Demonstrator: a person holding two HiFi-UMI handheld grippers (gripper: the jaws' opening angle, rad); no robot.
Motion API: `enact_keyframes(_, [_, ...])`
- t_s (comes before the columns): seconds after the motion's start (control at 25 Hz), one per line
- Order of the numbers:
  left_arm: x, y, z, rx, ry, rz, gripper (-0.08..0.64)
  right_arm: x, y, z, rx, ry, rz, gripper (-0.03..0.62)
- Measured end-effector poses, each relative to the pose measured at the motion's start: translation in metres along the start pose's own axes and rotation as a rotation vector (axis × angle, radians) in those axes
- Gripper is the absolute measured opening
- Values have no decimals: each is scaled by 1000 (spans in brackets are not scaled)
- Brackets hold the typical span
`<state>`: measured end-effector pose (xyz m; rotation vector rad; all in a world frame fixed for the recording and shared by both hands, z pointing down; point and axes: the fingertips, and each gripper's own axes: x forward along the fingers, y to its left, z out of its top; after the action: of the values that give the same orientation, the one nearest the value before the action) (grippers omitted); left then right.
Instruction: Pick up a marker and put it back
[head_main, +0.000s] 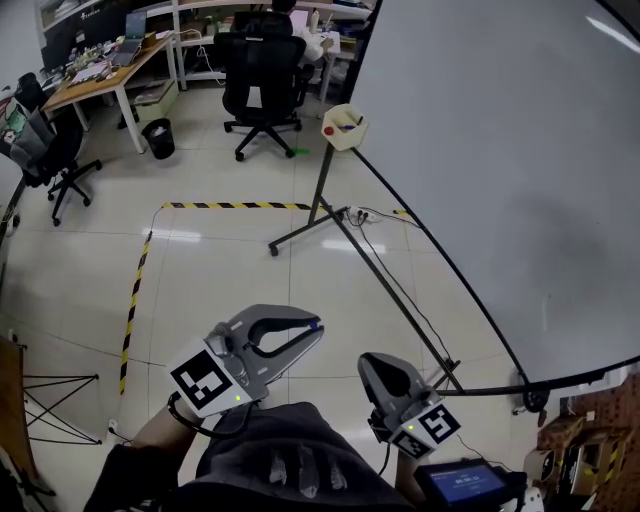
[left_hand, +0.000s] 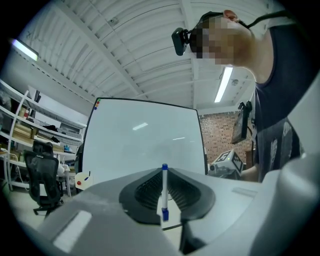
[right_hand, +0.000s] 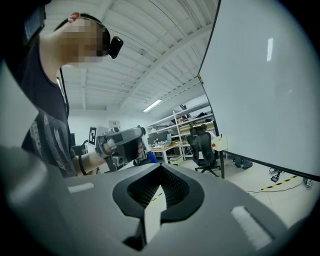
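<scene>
Closest to the head camera is the person's dark-shirted torso (head_main: 285, 465), with both tools held out just ahead of it above the pale tiled floor (head_main: 220, 270).

The grey left tool (left_hand: 165, 171) points about level. Its jaws are pinched on a slim white marker with a blue cap (left_hand: 164, 192), which stands upright across the jaw tips, its blue ends showing above and below the black ribbed pads (left_hand: 147, 192). In the head view only a blue end of the marker shows at this tool's tip.

The grey right tool (right_hand: 160, 166) sits just to the right of the left one. Its jaw tips meet, and nothing is in the oval gap behind them.

A large whiteboard on a black stand (head_main: 500, 150) rises ahead and to the right of both tools. A cream holder with a red spot (head_main: 345, 128) hangs at its far corner, well beyond the tools. Farther ahead of the left tool, yellow-and-black floor tape (head_main: 235, 206) crosses the tiles, with a black office chair (head_main: 262, 70) behind it and a cluttered wooden bench (head_main: 105, 75) off to that tool's left. A small device with a lit blue screen (head_main: 462, 482) lies just behind the right tool.
</scene>
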<state>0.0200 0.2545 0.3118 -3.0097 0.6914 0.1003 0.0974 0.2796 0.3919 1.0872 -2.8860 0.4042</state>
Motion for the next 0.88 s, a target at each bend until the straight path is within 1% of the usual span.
enact_keyframes(0.16, [-19,26,4,-4,-13,0,34,29,8,12,-23,-7,-2,2])
enact_keyframes(0.32, [-38,52,12,0,-38,-17,34,65,24,31,-5,-52,4,2])
enact_keyframes(0.44, [-53,69,22,-6,-61,-42,34,81,26,28,-51,-20,-43,2])
enact_keyframes(0.52, [-61,81,27,-12,-74,-59,34,94,29,29,-64,-16,-66,2])
enact_keyframes(0.64, [-73,104,28,-27,-94,-63,34,118,35,29,-77,-7,-68,2])
enact_keyframes(0.76, [-71,125,24,-46,-99,-68,34,134,28,27,-89,23,-70,2])
enact_keyframes(0.88, [-56,144,20,-53,-86,-67,34,143,5,31,-91,32,-83,2])
